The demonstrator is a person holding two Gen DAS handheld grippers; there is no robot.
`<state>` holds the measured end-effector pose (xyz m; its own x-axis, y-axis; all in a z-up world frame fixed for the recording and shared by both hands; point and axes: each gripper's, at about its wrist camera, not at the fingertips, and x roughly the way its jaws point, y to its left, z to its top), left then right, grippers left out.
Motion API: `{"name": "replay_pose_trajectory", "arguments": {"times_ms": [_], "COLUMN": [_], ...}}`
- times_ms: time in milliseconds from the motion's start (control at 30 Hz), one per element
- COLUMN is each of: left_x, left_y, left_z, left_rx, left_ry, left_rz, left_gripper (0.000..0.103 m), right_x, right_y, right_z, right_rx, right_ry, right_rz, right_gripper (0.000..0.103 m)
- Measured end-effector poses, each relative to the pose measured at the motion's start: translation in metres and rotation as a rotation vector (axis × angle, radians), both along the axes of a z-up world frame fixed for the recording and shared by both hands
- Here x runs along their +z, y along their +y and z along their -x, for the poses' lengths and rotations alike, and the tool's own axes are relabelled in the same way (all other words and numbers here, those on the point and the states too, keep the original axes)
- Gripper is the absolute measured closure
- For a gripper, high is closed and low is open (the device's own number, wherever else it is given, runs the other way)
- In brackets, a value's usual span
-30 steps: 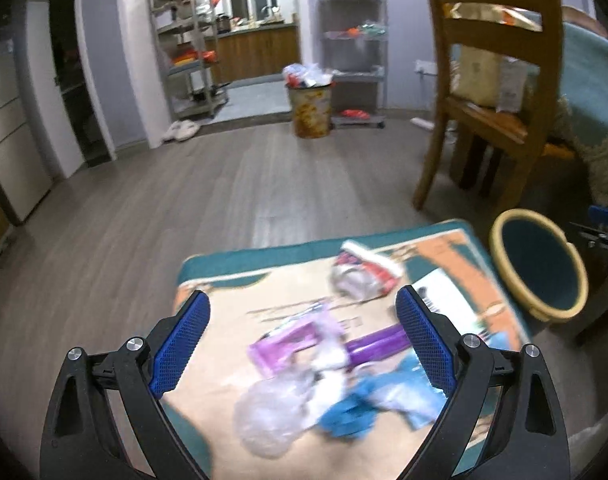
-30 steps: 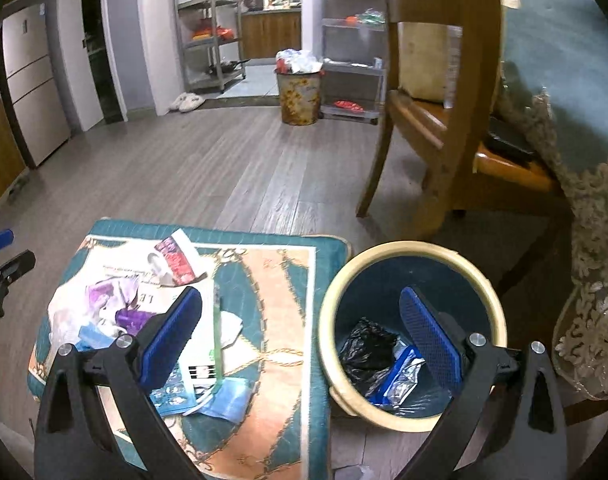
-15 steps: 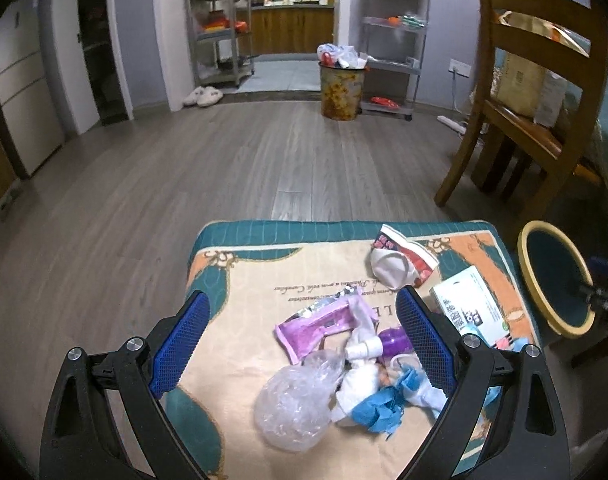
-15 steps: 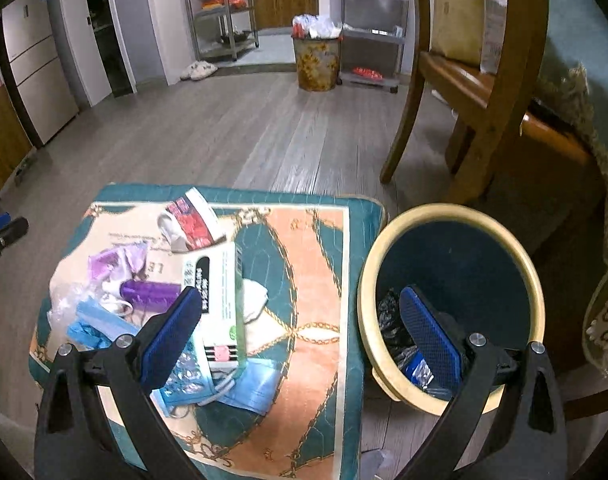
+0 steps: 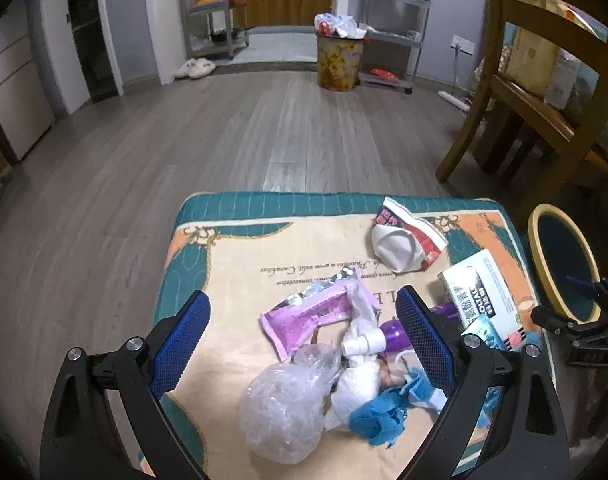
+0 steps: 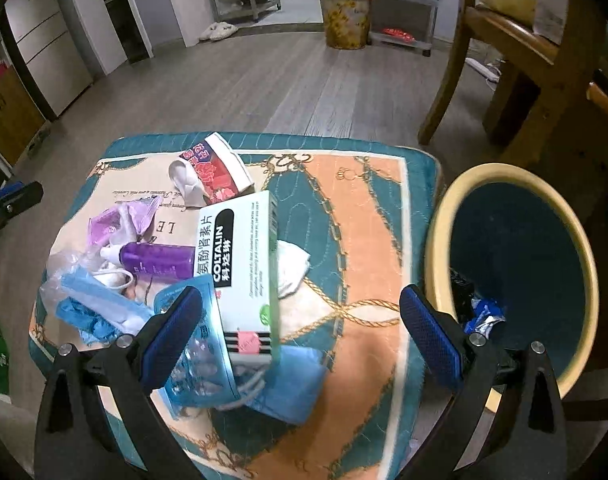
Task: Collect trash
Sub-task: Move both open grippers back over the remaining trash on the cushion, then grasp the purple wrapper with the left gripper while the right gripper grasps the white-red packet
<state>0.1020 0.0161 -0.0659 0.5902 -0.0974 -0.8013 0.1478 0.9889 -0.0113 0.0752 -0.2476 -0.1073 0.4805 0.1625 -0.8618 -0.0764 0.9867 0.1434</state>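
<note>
Trash lies on a patterned cushion [image 5: 231,264]: a clear plastic bag [image 5: 283,408], a purple wrapper [image 5: 308,320], a purple bottle [image 6: 155,260], a white medicine box [image 6: 243,264], a red-and-white carton [image 5: 404,240], blue masks [image 6: 287,384] and a blue blister pack [image 6: 199,356]. A yellow-rimmed bin [image 6: 516,272] stands to the cushion's right with trash inside. My left gripper [image 5: 304,340] is open and empty above the purple wrapper and bag. My right gripper [image 6: 299,328] is open and empty above the box and the cushion's right part.
A wooden chair [image 5: 544,92] stands right of the cushion, behind the bin. A full patterned waste basket [image 5: 340,60] and metal shelves [image 5: 400,32] stand far across the wood floor. Slippers [image 5: 195,68] lie by the doorway.
Both grippers have tilted down and moved closer over the cushion. The right gripper has shifted left, away from above the bin. Both stay open and empty.
</note>
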Motion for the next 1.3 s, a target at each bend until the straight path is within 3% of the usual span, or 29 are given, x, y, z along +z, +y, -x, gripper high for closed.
{"name": "replay_pose_trajectory", "arguments": {"times_ms": [200, 400, 500, 700, 900, 967, 1133, 1300], "left_x": [-0.015, -0.042, -0.061, -0.071, -0.076, -0.080, -0.095, -0.098], "left_y": [0.013, 0.009, 0.002, -0.006, -0.012, -0.015, -0.019, -0.012], "left_z": [-0.015, -0.028, -0.035, -0.047, -0.059, -0.061, -0.063, -0.068], "left_rx": [0.033, -0.025, -0.058, -0.099, -0.150, -0.181, -0.237, -0.234], "left_ry": [0.039, 0.108, 0.160, 0.183, 0.213, 0.236, 0.283, 0.312], "left_rz": [-0.024, -0.050, -0.100, -0.105, -0.075, -0.066, -0.118, -0.092], "left_gripper": [0.009, 0.009, 0.010, 0.014, 0.024, 0.034, 0.040, 0.050], "right_x": [-0.010, -0.022, -0.020, -0.010, -0.004, -0.006, -0.015, -0.029], "right_y": [0.006, 0.012, 0.020, 0.033, 0.057, 0.064, 0.085, 0.109], "right_z": [-0.017, -0.030, -0.036, -0.055, -0.079, -0.089, -0.109, -0.121], "right_rx": [0.015, 0.033, 0.070, 0.129, 0.225, 0.240, 0.290, 0.338], "right_ry": [0.029, 0.062, 0.040, -0.006, -0.056, -0.055, -0.042, -0.013], "right_rz": [-0.043, -0.061, -0.023, -0.015, -0.012, -0.026, -0.046, -0.017], "right_gripper": [0.014, 0.018, 0.019, 0.019, 0.020, 0.026, 0.033, 0.050]}}
